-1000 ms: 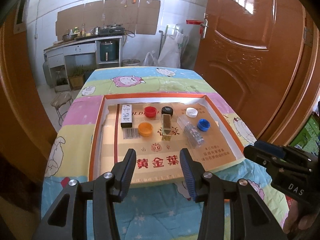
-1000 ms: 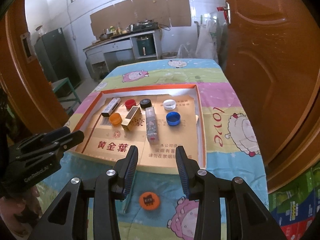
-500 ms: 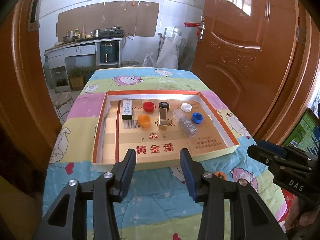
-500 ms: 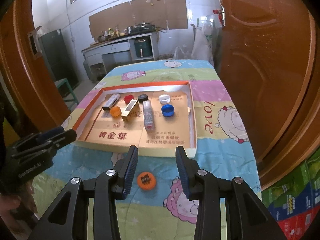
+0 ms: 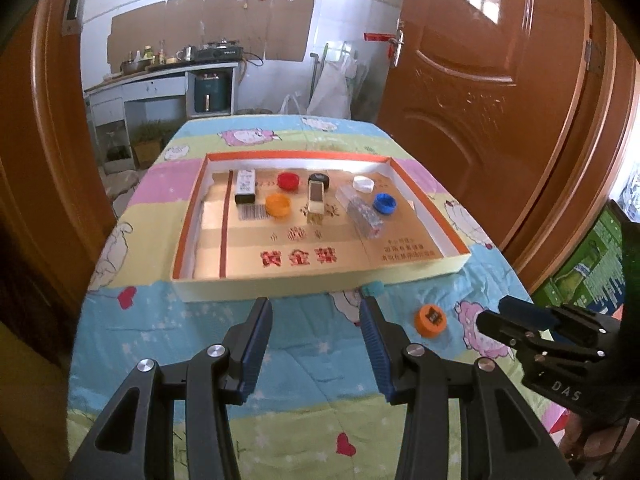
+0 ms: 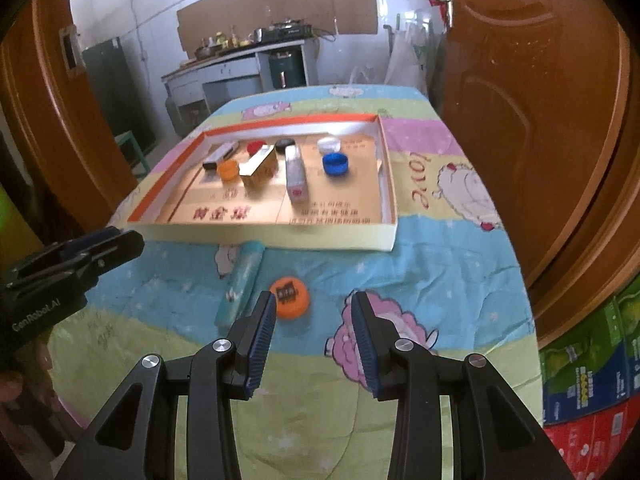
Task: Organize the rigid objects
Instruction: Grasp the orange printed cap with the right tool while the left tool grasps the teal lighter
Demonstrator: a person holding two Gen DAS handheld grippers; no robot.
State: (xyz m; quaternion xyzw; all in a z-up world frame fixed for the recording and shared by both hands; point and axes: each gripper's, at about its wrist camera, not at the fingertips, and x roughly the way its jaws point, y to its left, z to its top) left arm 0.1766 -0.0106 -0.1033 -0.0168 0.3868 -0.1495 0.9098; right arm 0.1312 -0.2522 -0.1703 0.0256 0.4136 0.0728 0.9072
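A shallow cardboard tray (image 5: 320, 286) with an orange rim (image 6: 320, 238) lies on the table. In it are red (image 5: 288, 181), orange (image 5: 277, 204), black (image 5: 319, 179), white (image 5: 363, 183) and blue (image 5: 384, 203) caps, a white box (image 5: 245, 186), a gold box (image 5: 315, 197) and a clear box (image 5: 360, 215). In front of the tray lie an orange cap (image 6: 289, 297) (image 5: 430, 321) and a light-blue tube (image 6: 240, 282). My left gripper (image 5: 316, 330) is open and empty. My right gripper (image 6: 314, 330) is open, empty, just behind the orange cap.
The table has a cartoon-sheep cloth (image 5: 200, 340). Brown doors stand to the right (image 5: 500, 100) and left. A kitchen counter (image 5: 160, 80) is at the back. Coloured cartons (image 6: 592, 380) sit on the floor at the right.
Both grippers have pulled back from the tray toward the table's near end. The orange cap and the blue tube have come into fuller view. Both stay open.
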